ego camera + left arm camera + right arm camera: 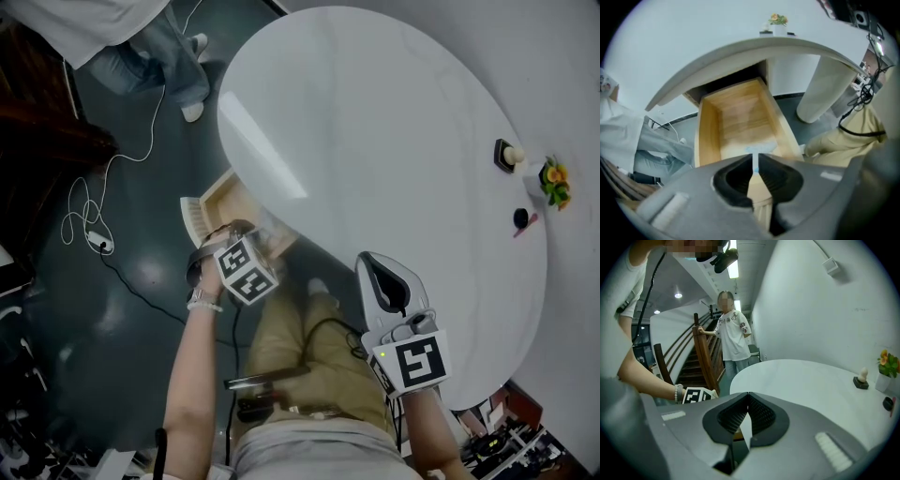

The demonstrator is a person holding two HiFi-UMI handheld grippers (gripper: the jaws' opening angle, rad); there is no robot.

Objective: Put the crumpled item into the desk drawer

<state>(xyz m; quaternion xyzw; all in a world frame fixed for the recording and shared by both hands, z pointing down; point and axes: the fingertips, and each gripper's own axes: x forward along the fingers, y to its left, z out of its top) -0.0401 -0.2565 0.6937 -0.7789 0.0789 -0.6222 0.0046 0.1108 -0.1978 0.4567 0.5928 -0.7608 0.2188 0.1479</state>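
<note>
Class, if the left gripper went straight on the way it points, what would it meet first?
Probably the floor of the open wooden drawer; the left gripper points into it, jaws shut on a pale crumpled item.

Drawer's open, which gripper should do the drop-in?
Left. The left gripper sits right over the open drawer, jaws nearly together on what looks like the pale crumpled item. The right gripper is shut, empty, off by the table edge.

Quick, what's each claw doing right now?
Left gripper: closed, pinching the pale crumpled item above the drawer.
Right gripper: closed, empty.
</note>
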